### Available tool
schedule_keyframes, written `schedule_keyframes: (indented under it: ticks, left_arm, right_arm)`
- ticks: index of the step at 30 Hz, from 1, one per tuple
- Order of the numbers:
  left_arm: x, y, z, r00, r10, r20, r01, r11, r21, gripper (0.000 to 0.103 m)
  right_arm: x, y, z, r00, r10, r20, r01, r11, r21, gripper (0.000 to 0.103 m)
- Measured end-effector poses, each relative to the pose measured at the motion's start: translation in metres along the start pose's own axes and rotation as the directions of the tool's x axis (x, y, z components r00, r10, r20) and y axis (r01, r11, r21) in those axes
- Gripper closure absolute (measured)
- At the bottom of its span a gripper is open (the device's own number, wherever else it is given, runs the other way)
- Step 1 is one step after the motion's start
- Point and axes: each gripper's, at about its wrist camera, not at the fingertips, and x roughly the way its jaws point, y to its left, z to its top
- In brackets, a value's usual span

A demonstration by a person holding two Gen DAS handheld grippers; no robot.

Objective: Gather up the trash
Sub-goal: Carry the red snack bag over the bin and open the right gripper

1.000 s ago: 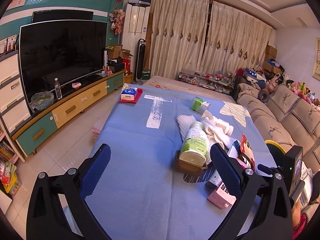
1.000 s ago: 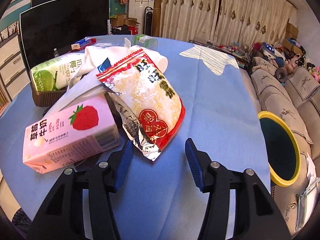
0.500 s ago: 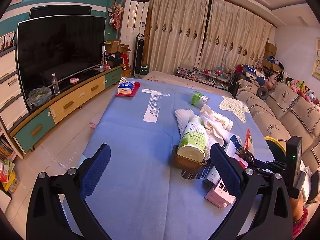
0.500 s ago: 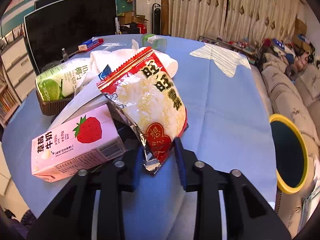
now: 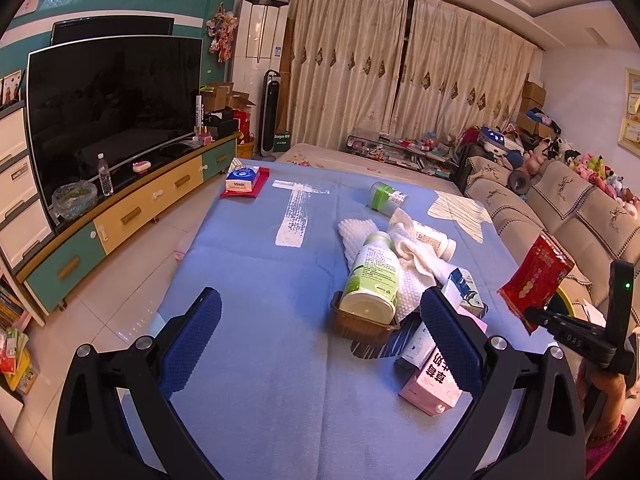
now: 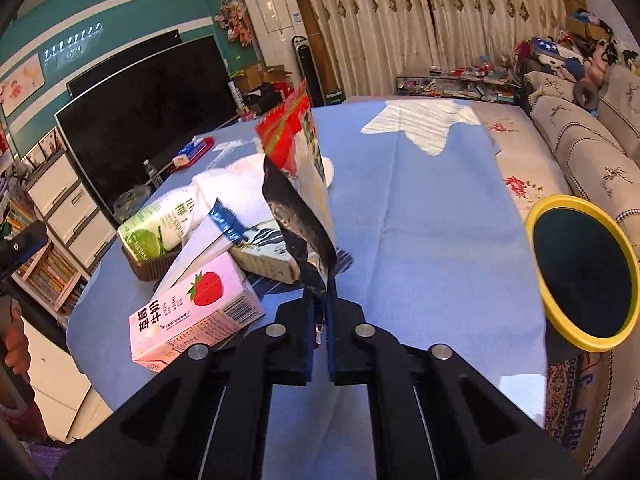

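A second ago my right gripper (image 6: 319,322) had its jaws spread on either side of the wrapper's lower edge, with the wrapper (image 6: 302,184) lying flat on the pile. Now the jaws are pinched tight on its crumpled silver end and the wrapper stands up off the cloth (image 6: 432,232), clear of the pile. In the left view it hangs in the air at the right, over the table edge and in front of the sofa (image 5: 560,208). The left gripper (image 5: 320,334) has barely shifted; its jaws are spread wide with nothing between them, above bare cloth.

From the right camera I see the wrapper nearly edge-on, so its printed face is mostly hidden, and the part between the pads is covered by the fingers. The bin (image 6: 584,276) is cut by the frame edge in the right view and only a sliver of yellow rim shows in the left one. The blue-and-white carton (image 6: 256,248) is partly buried under the wrapper and the pink carton (image 6: 196,316).

The wrapper is red with a serrated top edge, white and yellow print on one face and a dark foil inside. It stays just right of the pile, with the bin well to its right beside the table.
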Motion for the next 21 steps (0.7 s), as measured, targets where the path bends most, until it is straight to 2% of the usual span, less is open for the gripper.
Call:
schedule_keyframes:
  ticks: [5,10,15,21]
  left_arm:
    - [0.001,-0.012,-0.001,1.000,-0.027,0.001,0.027,0.999,0.034,0.005]
    - [0.007,-0.030,-0.004,0.998,-0.057,-0.022,0.059,0.996,0.069,0.005]
    - [0.014,-0.050,-0.007,0.997,-0.072,-0.040,0.077,0.990,0.119,0.005]
    - [0.023,-0.069,-0.007,0.994,-0.084,-0.064,0.093,0.985,0.143,0.005]
  right_arm:
    - [-0.014,-0.037,0.002,0.997,-0.077,0.024,0.076,0.995,0.063,0.098]
    - [-0.022,-0.096,0.007,0.982,-0.185,0.028,0.178,0.972,0.151,0.098]
    - [-0.012,-0.161,0.007,0.955,-0.297,-0.023,0.294,0.928,0.229,0.098]
    - [0.018,-0.220,0.004,0.926,-0.359,-0.117,0.378,0.880,0.288,0.098]
